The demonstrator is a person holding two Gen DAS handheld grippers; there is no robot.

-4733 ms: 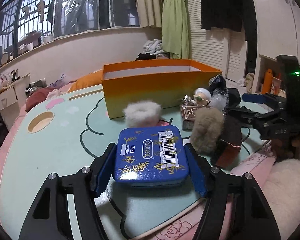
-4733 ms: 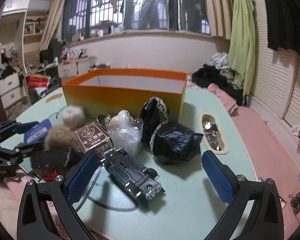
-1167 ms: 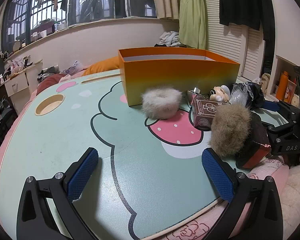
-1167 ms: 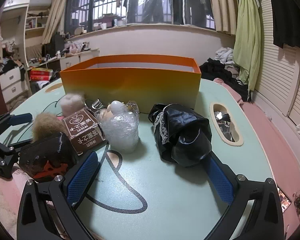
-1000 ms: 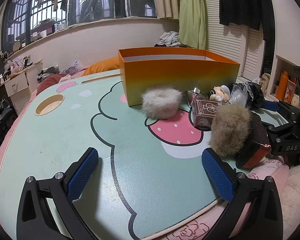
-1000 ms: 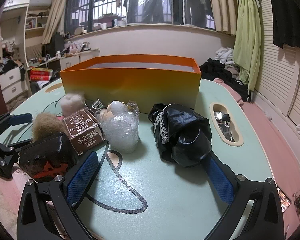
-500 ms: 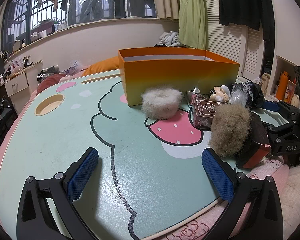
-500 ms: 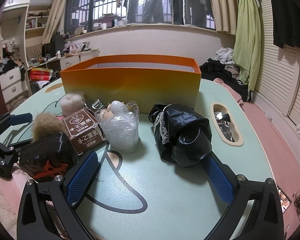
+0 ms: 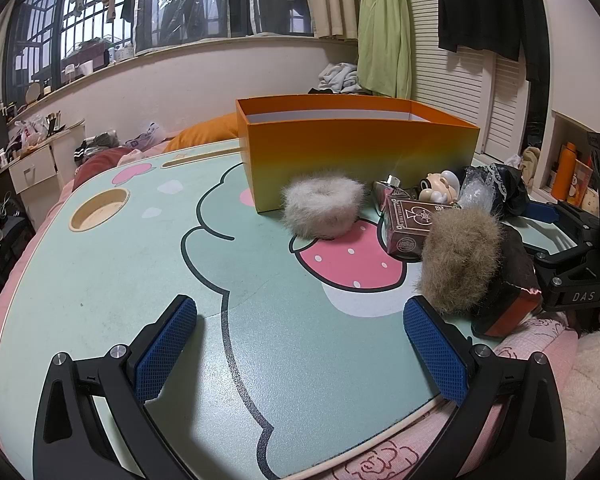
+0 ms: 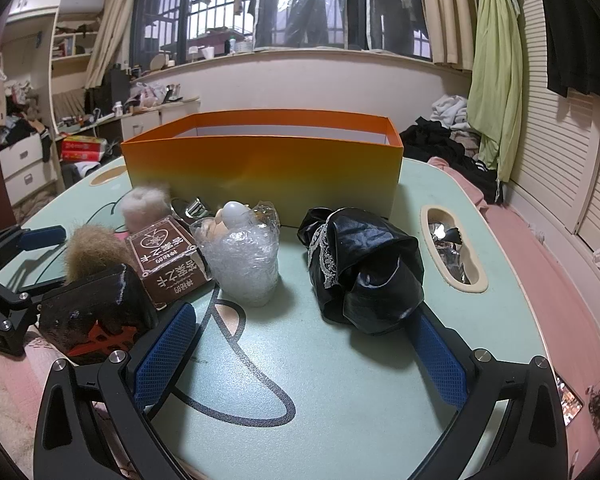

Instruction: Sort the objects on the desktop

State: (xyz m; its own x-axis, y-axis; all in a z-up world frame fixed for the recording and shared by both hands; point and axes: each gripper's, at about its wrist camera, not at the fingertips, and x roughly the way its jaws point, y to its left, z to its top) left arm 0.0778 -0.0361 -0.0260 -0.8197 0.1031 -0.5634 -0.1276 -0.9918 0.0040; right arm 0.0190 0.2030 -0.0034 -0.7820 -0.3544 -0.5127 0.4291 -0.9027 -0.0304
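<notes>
Both my left gripper [image 9: 300,344] and right gripper [image 10: 300,344] gape empty. The black bundle [image 10: 364,268] lies before the box [image 10: 260,172]; soft and slippery-looking, I'd pinch its bunched middle.

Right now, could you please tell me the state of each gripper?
Left gripper: open, holding nothing.
Right gripper: open, holding nothing.

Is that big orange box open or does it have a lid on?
Open. The orange box has no lid; its white inner walls show over the rim.
</notes>
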